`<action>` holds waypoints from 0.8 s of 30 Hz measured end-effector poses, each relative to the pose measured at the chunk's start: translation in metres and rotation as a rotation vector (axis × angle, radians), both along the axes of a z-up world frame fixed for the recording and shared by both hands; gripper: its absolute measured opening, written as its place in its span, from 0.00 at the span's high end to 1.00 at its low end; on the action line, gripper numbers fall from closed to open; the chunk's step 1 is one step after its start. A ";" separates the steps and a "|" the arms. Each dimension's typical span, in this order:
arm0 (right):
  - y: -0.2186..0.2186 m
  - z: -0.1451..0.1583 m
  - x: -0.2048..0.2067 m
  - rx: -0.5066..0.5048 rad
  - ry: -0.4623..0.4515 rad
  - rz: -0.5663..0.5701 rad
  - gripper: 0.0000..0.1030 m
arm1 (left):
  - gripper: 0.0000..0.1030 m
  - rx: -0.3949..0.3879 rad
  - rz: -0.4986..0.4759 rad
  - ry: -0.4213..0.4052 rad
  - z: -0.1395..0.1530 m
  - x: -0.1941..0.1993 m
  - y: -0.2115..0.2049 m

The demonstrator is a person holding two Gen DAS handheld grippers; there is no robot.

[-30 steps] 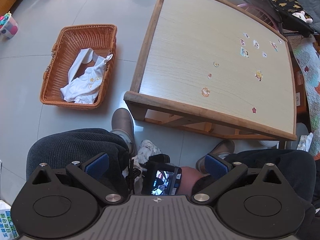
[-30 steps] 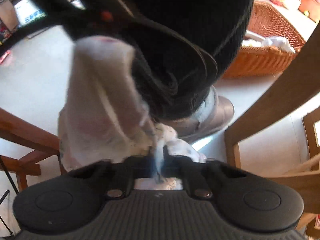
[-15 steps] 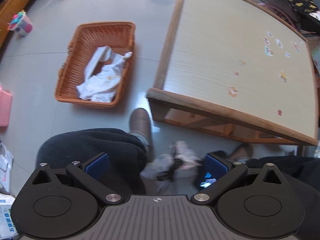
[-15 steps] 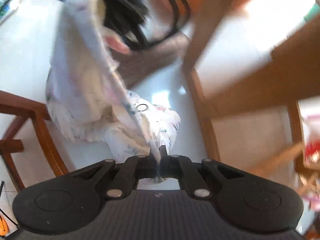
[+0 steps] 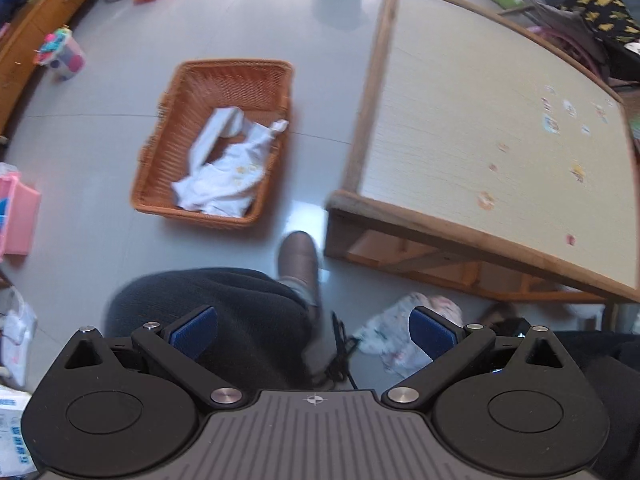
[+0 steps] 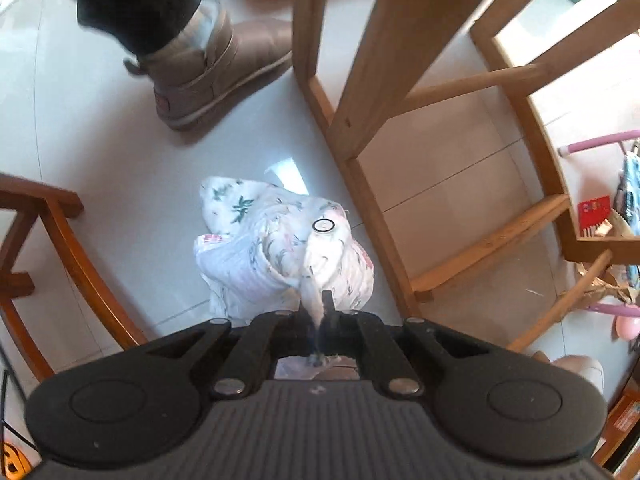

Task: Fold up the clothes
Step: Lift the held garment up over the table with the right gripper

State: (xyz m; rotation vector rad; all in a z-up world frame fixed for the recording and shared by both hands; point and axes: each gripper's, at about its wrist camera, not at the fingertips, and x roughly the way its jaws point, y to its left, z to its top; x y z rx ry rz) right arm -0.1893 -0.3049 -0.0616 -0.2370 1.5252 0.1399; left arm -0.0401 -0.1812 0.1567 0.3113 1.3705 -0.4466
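Floral garment (image 6: 280, 256) bunched, tongs (image 6: 318, 312) hiding pinched edge

Bare tabletop (image 5: 472, 128) open, floor passage narrowed by basket (image 5: 224, 80), boot (image 6: 208, 76), table legs (image 6: 360, 92), perhaps chair (image 6: 60, 240)

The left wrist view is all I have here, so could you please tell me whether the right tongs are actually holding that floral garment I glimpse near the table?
Observer: Yes, the right tongs are shut on a pinched fold of the floral garment, which hangs below them.
Operator: Thank you. Is the garment lying on the floor?
Observer: I cannot tell whether its lowest part touches the tiles; it hangs beside the table leg.
Operator: Is anything on the cloth worth noting?
Observer: A small ring-shaped snap shows on the fabric near the top of the bundle.
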 end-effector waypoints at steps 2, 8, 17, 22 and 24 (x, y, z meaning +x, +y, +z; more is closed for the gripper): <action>-0.004 0.012 -0.003 -0.001 -0.021 -0.025 0.98 | 0.01 -0.026 0.000 0.031 -0.008 -0.006 -0.002; -0.024 0.038 -0.002 0.017 -0.071 -0.117 0.97 | 0.01 -0.048 -0.004 0.080 -0.035 -0.027 -0.011; -0.045 0.099 -0.016 -0.001 -0.120 -0.246 0.97 | 0.01 -0.072 -0.010 0.136 -0.067 -0.048 -0.025; -0.048 0.129 -0.016 -0.001 -0.133 -0.277 0.97 | 0.01 -0.082 -0.055 0.153 -0.087 -0.062 -0.036; -0.046 0.138 -0.014 -0.004 -0.145 -0.290 0.98 | 0.01 -0.084 -0.071 0.178 -0.096 -0.070 -0.040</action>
